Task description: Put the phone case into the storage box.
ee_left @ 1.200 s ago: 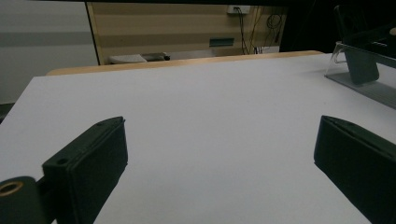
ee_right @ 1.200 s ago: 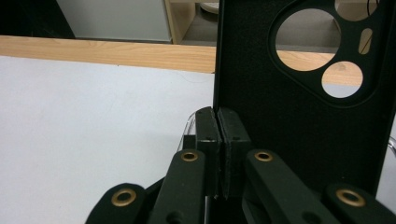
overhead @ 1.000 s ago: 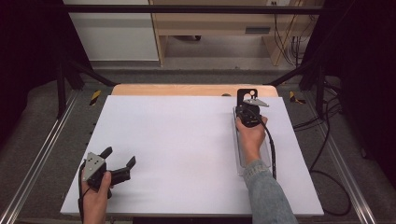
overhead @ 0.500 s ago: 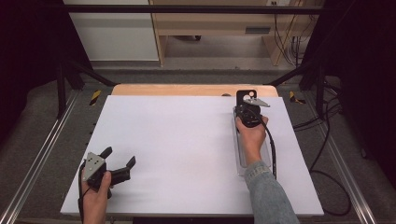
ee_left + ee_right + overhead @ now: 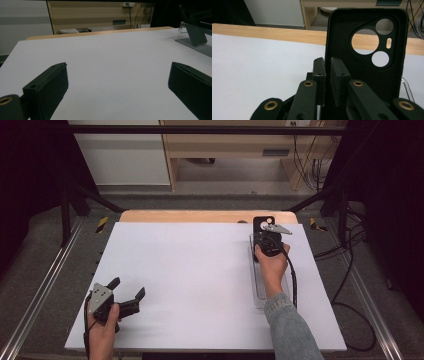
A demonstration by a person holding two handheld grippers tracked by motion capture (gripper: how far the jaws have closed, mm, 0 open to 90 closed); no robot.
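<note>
A black phone case with camera cut-outs stands upright at the far right of the white tabletop. My right gripper is shut on the case's left side wall, one pad on each face. In the high view that gripper holds the case at the far end of a clear plastic stand. My left gripper rests at the near left of the tabletop, open with nothing between its jaws. In the left gripper view the case and stand show far off at the right.
A wooden strip borders the tabletop's far edge. Metal rails run along both sides of the table. Cables lie on the floor to the right. Wooden furniture stands beyond the table.
</note>
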